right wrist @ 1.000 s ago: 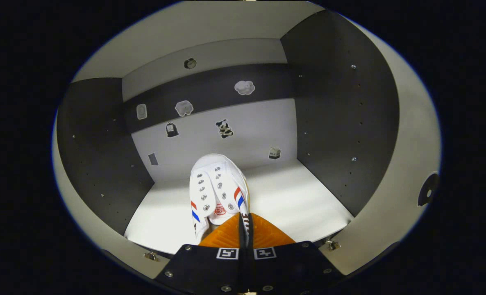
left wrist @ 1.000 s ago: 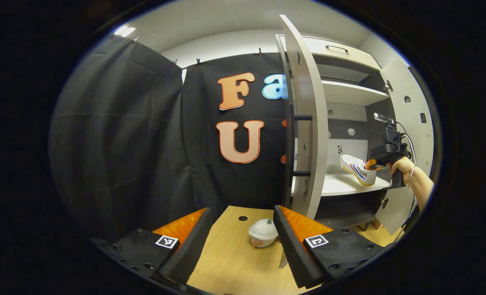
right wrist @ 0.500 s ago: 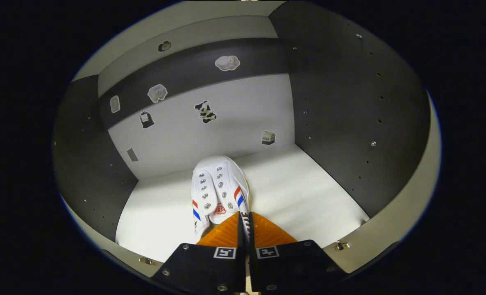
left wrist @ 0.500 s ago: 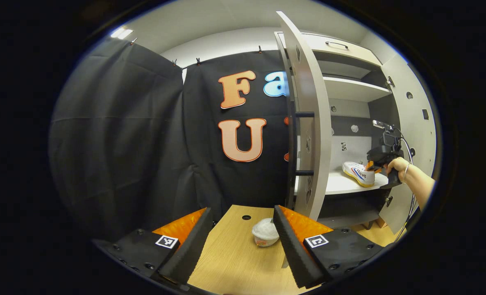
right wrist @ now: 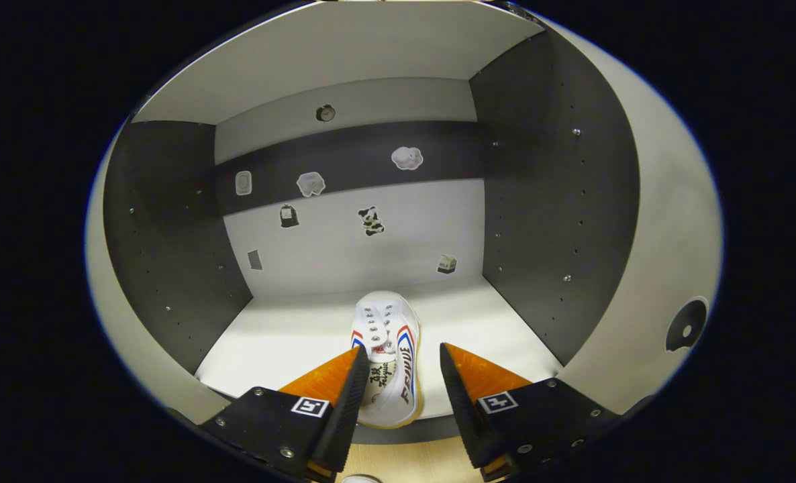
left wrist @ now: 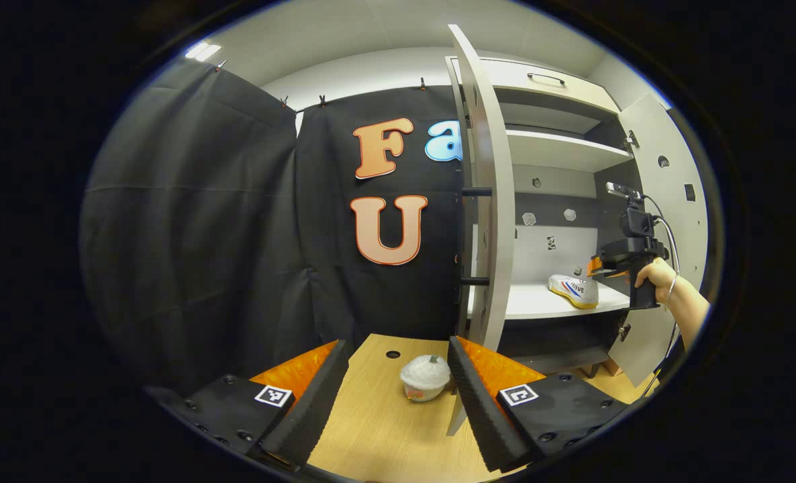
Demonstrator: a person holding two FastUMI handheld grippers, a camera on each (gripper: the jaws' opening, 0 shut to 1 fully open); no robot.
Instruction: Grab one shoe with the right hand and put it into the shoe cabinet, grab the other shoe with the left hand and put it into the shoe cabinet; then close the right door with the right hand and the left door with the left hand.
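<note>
White shoe (right wrist: 386, 355) lying on the cabinet shelf (right wrist: 505, 335), right hand-held gripper (right wrist: 398, 389) fingers apart above its heel, left hand-held gripper (left wrist: 394, 396) fingers apart over the counter (left wrist: 384, 429), both doors open

Staged recording booth, not a real home: black cloth wall (left wrist: 196, 221) clipped up under a white ceiling. Grey shoe cabinet (left wrist: 559, 151) with doors open stands by a wooden table (left wrist: 378, 422); stickers (right wrist: 371, 220) dot the cabinet's back panel.

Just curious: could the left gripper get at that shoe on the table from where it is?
Probably yes: the left gripper is open, the shoe lies on the table just ahead between its jaws, with nothing in between.
</note>
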